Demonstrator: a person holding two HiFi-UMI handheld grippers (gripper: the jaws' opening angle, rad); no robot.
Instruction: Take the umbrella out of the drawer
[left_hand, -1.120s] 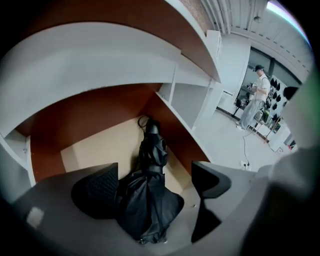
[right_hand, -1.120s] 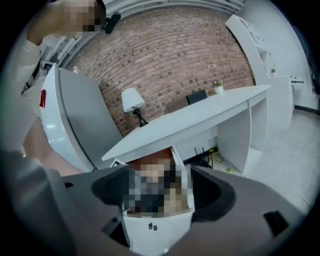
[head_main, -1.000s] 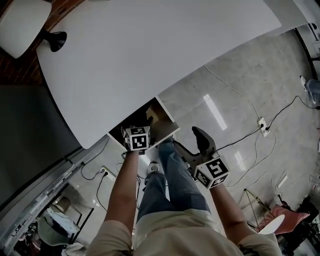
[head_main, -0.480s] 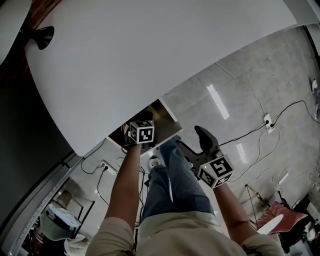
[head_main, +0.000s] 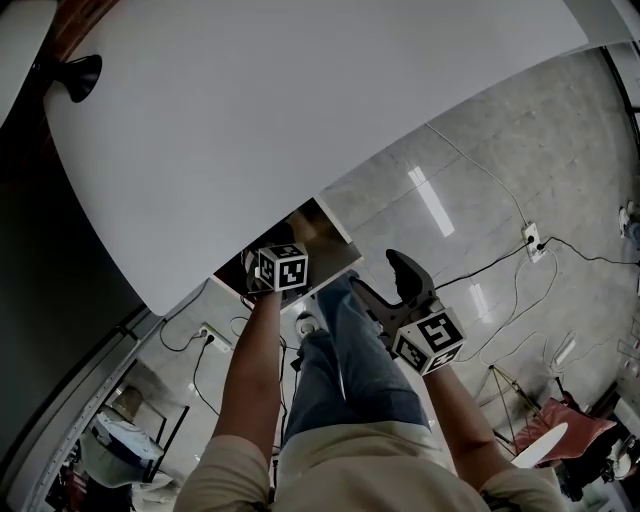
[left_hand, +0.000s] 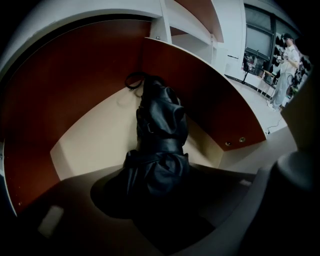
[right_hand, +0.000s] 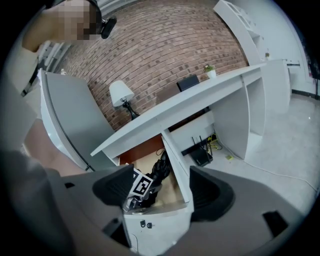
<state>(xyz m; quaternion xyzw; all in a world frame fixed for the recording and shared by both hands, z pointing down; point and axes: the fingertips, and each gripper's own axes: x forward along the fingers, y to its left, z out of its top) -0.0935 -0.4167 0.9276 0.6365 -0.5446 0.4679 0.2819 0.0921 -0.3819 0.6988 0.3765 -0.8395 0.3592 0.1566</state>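
Umbrella (left_hand: 159, 135), black folded fabric, toward back corner of open red-brown drawer (left_hand: 90, 137); left tongs (left_hand: 165, 205) closing around it; right tongs (right_hand: 161, 190) apart, empty.

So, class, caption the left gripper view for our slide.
Left gripper closing around a black folded fabric umbrella in the open red-walled drawer.

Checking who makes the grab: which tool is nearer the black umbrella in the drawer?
Left. The left tool is down in the drawer, its jaws closing around the umbrella. The right tool hangs open outside the drawer, off to its right.
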